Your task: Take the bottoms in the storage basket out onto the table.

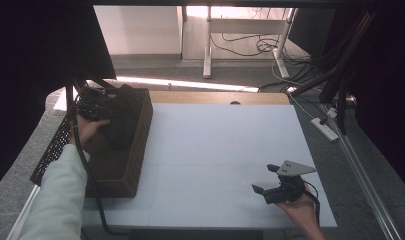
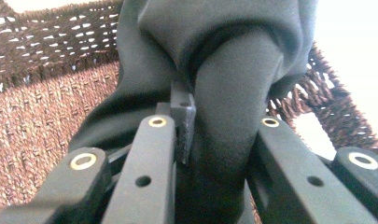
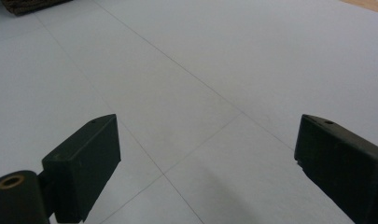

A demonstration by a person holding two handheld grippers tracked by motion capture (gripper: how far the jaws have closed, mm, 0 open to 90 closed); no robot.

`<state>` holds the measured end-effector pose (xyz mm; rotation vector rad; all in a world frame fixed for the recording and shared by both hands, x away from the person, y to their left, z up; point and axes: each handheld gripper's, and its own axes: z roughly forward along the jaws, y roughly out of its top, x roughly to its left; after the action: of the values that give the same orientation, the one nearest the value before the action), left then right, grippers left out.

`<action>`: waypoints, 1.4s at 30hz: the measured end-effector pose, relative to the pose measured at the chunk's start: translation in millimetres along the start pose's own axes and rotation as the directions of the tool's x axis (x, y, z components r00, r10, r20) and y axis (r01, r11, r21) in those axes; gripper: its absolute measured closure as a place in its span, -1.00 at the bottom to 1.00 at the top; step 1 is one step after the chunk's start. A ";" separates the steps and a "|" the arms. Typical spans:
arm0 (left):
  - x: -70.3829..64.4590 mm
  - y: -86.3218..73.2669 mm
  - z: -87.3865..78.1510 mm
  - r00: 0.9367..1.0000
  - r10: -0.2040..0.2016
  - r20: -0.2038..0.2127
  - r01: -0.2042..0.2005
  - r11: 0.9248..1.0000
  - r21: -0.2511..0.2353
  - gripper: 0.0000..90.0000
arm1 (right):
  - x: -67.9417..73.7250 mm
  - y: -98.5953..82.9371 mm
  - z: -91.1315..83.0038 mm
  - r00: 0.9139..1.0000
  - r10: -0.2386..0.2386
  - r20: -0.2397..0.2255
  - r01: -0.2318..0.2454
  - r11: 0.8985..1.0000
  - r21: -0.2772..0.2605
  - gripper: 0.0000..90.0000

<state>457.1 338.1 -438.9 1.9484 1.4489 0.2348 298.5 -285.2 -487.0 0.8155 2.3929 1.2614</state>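
Note:
A dark grey cloth hangs bunched over the brown woven basket at the table's left. My left gripper is above the basket and shut on a fold of that cloth, which is pinched between the jaws in the left gripper view. My right gripper rests low over the white table near its front right corner, jaws wide apart with nothing between them; its fingertips frame bare table surface.
The white table top stretches between basket and right gripper. A wooden strip runs along the far edge. Beyond are a desk frame, cables and a power strip on the floor.

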 end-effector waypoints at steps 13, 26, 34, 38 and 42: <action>-4.6 -0.8 -9.8 1.000 -0.005 0.016 0.006 0.998 -0.059 0.71 | 0.2 0.3 0.1 1.000 0.001 0.001 -0.001 1.000 0.000 -0.84; -7.2 -3.8 -26.4 0.999 -0.010 0.033 0.014 0.992 -0.125 0.71 | 0.2 0.2 0.9 1.000 0.002 0.002 -0.002 1.000 0.000 -0.84; -11.1 -4.1 -32.8 0.999 -0.004 0.040 0.010 0.988 -0.154 0.71 | 0.2 0.3 1.0 1.000 0.002 0.002 -0.002 1.000 0.000 -0.84; -12.4 -4.4 -37.0 0.999 -0.005 0.052 0.015 0.983 -0.182 0.71 | 0.0 0.3 0.8 1.000 0.003 0.002 -0.003 1.000 -0.002 -0.84; -13.7 -4.8 -40.0 0.998 -0.003 0.058 0.015 0.981 -0.194 0.71 | 0.0 0.4 0.5 1.000 0.003 0.004 -0.003 1.000 -0.003 -0.84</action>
<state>427.7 343.1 -408.6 1.7762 1.3450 0.3026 298.9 -284.7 -487.0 0.8202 2.3872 1.2624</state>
